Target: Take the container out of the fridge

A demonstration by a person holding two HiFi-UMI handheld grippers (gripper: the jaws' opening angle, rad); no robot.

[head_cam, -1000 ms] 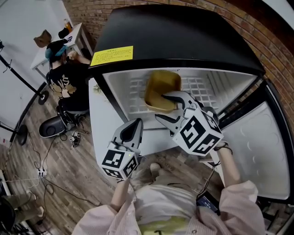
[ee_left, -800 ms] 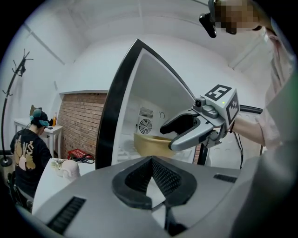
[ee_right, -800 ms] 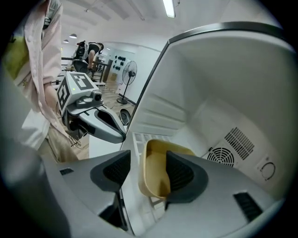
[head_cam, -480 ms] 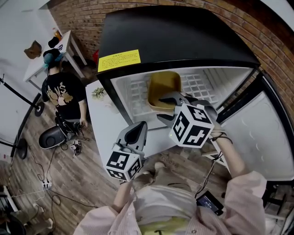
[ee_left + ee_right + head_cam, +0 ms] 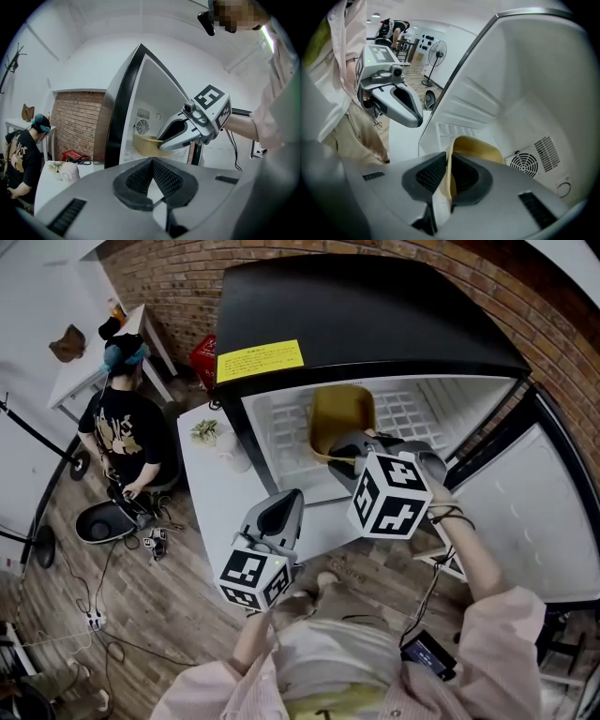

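A black-topped fridge (image 5: 375, 315) fills the head view from 11 to 2 o'clock, with its white inside showing. Its door (image 5: 525, 540) hangs wide open at 4 o'clock. A white tabletop (image 5: 202, 488) stands beside the fridge at 9 o'clock.

Opening the fridge looks done, and the grasp looks just made. What seems left is to lift the container off its shelf, draw it out toward 6 o'clock, and carry it clear of the fridge.

A white ribbed shelf (image 5: 281, 427) runs across the inside. The container (image 5: 339, 409) sits on it, just above the picture's centre toward 12 o'clock, wholly inside the fridge. It is a mustard-yellow open tub with rounded corners and a thin, smooth, matte wall. It appears empty, though its floor is partly hidden.

The right gripper (image 5: 345, 451) reaches in from 5 o'clock, tilted downward. Its fingers (image 5: 429, 176) have just been closing. In the right gripper view the container's near wall stands edge-on between them, pinched by the dark ribbed pads.

The left gripper (image 5: 281, 507) hovers outside the fridge at 7 o'clock of centre. Its fingers are drawn together with nothing between them.
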